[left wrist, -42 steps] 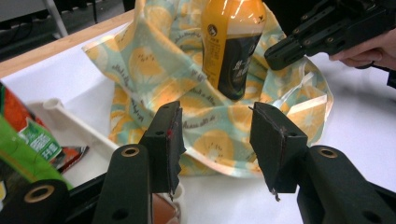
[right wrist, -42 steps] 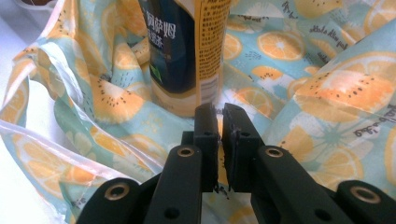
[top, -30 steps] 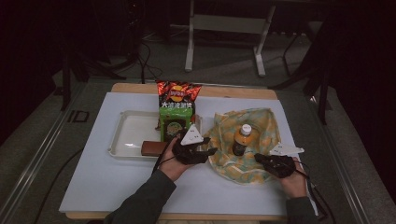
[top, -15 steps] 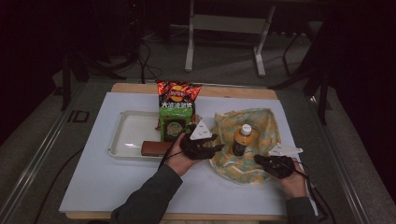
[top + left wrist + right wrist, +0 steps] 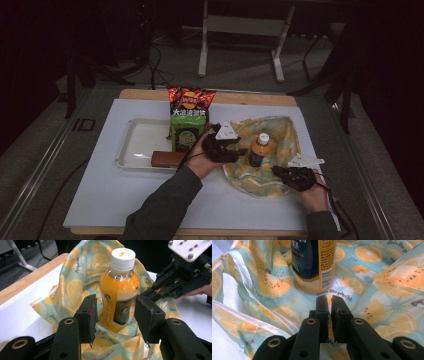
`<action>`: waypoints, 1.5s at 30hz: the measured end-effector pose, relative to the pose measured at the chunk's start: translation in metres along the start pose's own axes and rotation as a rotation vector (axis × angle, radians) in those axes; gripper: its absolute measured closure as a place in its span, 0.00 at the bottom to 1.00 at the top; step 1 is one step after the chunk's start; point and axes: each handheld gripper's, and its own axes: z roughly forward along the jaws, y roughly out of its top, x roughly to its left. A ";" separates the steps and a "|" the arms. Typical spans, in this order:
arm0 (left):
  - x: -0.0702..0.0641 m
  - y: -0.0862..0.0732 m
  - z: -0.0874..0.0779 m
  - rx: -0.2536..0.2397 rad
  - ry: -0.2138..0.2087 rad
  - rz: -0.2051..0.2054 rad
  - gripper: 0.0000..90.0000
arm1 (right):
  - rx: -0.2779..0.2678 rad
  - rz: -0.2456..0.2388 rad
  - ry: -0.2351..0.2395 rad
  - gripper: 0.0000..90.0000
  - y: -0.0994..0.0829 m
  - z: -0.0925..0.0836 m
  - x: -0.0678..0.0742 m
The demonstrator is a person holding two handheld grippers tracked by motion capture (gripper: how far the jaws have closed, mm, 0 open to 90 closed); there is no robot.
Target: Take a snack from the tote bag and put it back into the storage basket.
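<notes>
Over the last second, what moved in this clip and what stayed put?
The left gripper moved right, away from the tray toward the juice bottle, its fingers open, gripping nothing. The right gripper stayed pinching the lemon-print cloth. Bottle, chip bag and tray unchanged.

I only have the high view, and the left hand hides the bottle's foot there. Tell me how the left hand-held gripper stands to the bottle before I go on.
Observer: In the left gripper view, the left hand-held gripper is open. It has a jaw on each side of the bottle, with the pads clear of it. The jaws have just been opening slightly.
Operator: Report the right one too.
Observer: The right hand-held gripper points at the bottle's foot. Its jaws are a slit apart over the cloth and have just opened a little. I cannot tell whether they pinch it.
Operator: Describe the cloth's print.
Observer: Orange slices on pale blue-green, with script lettering.
</notes>
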 end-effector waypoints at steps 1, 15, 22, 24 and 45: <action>0.001 0.001 0.002 0.001 -0.004 0.000 0.58 | -0.001 0.001 0.000 0.93 0.000 0.000 0.000; 0.001 0.021 0.027 0.024 -0.038 0.026 0.56 | 0.001 -0.003 0.011 0.92 -0.001 0.001 0.000; -0.001 0.026 0.037 0.033 -0.051 0.035 0.56 | 0.001 -0.005 0.014 0.92 -0.001 0.002 0.000; -0.002 0.028 0.041 0.033 -0.054 0.037 0.56 | 0.000 -0.006 0.015 0.92 -0.001 0.002 0.000; 0.001 0.040 0.055 0.015 -0.079 0.021 0.62 | 0.013 -0.009 0.029 0.91 -0.001 0.004 0.001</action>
